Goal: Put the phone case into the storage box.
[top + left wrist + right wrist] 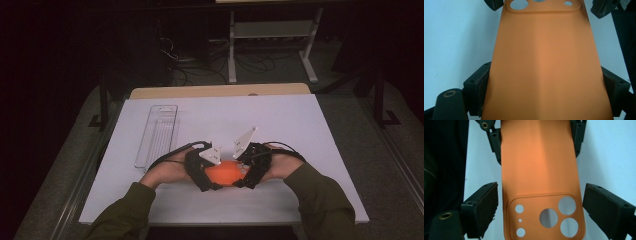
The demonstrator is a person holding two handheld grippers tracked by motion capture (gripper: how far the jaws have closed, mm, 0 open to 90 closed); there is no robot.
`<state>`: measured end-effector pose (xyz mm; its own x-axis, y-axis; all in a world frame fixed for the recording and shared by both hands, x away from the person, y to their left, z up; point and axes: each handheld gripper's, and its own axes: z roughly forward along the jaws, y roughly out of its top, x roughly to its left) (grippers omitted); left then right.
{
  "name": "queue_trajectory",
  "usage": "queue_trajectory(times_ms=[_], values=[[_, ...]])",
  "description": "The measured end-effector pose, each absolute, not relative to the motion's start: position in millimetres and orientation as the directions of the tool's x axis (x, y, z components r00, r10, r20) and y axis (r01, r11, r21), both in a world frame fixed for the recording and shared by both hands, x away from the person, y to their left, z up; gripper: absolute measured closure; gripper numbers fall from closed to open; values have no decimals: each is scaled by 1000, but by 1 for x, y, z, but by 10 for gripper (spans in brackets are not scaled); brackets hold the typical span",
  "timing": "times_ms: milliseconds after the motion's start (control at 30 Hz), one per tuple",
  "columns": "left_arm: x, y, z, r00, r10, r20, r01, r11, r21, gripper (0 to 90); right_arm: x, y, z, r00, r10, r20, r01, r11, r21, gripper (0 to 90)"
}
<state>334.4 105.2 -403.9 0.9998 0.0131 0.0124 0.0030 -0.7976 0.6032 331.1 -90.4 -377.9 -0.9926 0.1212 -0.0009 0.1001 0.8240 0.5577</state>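
An orange phone case point(227, 172) lies flat, back side up, near the front middle of the white tabletop point(300, 130). My left gripper point(212, 181) is shut on its plain end; in the left gripper view both black jaws press the long edges of the phone case point(544, 62). My right gripper point(241, 180) meets it from the other side. In the right gripper view its jaws stand open, one on each side of the camera-cutout end of the phone case point(539, 165), with a narrow gap at each pad. The case's underside is hidden.
A clear plastic tray point(159, 134) lies lengthwise at the left of the tabletop, beyond my left hand. A wooden strip point(220, 91) borders the far edge. A white shelf frame point(272, 35) and cables stand on the dark floor behind.
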Motion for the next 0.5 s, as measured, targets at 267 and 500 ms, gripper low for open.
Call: queue_trajectory(times_ms=[267,500], values=[[338,107,-403,998,65,8,46,-787,615,155,334,-101,-373,-986,168,-13,129,802,583,122],[340,106,-405,989,146,16,106,-787,608,155,337,-113,-369,-973,231,-25,167,769,617,116]])
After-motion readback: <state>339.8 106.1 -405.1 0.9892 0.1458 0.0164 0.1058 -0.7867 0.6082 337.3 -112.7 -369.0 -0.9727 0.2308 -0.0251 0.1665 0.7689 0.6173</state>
